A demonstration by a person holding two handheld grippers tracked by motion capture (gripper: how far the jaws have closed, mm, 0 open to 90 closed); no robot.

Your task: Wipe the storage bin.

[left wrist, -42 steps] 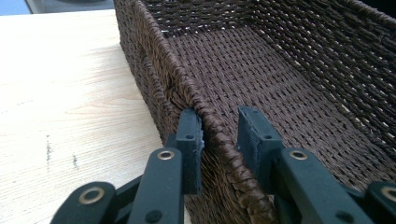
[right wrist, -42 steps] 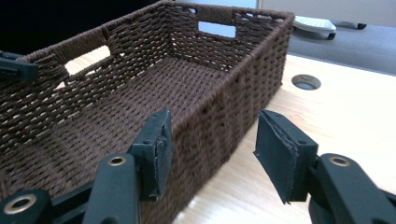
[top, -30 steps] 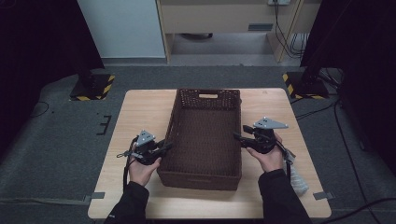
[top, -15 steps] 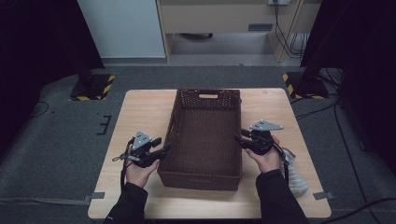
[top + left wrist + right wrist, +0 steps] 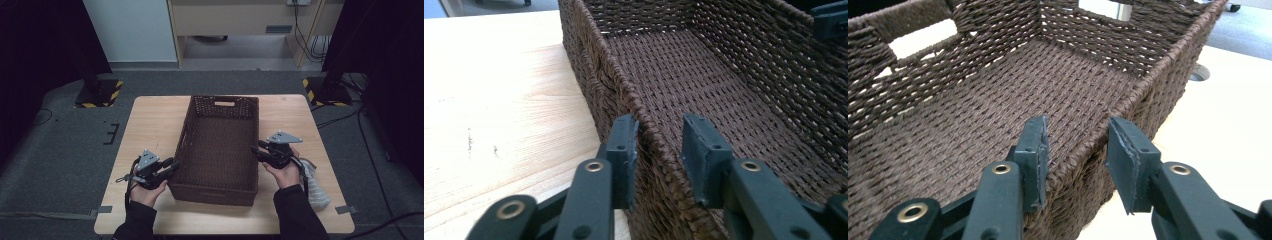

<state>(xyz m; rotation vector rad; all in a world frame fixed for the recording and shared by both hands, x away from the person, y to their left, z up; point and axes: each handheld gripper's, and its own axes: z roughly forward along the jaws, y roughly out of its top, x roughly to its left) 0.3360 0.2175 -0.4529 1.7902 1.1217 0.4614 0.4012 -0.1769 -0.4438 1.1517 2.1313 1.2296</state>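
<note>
A pale wooden table [image 5: 150,125] bears a brown wicker basket [image 5: 220,145] at its middle. The left gripper [image 5: 659,145] straddles its left rim, jaws just closing, unclamped. The right gripper [image 5: 1075,150] straddles the right rim, jaws apart.

High view: fixed overhead, near side, facing forward and down on the whole table [image 5: 150,120]. Left gripper view: close at the basket [image 5: 634,105] left wall, looking across. Right gripper view: close at its right wall (both share the basket's inside).
</note>
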